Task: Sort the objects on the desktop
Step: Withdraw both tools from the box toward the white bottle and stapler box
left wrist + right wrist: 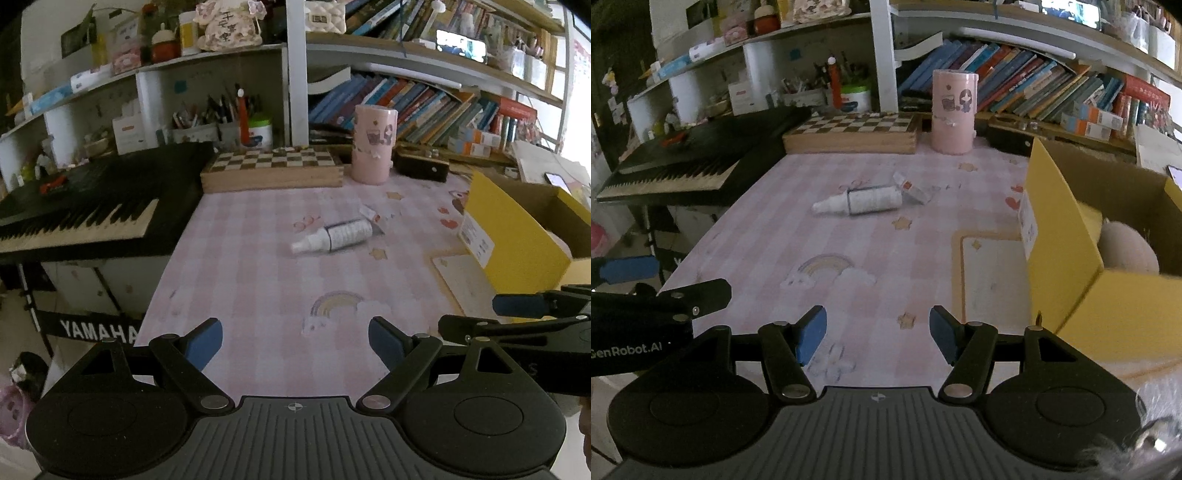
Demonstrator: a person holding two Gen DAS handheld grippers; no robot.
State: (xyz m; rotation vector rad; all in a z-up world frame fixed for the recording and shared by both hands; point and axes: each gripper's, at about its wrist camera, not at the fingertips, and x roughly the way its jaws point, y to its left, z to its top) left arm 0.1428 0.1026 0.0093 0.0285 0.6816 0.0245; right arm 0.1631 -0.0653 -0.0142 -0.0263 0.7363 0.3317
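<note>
The left claw [295, 341] stands wide and empty at the bottom of its frame. The right claw [878, 334] is narrower, also empty, low in its view. Both hang over the pink checked tabletop [240, 258]. At mid-frame lies one white spray bottle [330, 236] on its side, touching one small carton [371, 216]. One yellow box [1067, 236] sits at right. One pink canister [373, 144] stands upright beyond.

Item one on my feed: white spray bottle [332, 236] with printed label, lying on its side mid-desk, nozzle pointing left. Item two: small white packet [911, 187], red-marked, touching the bottle's base. Item three: yellow cardboard box [1082, 258], open, at right.
</note>
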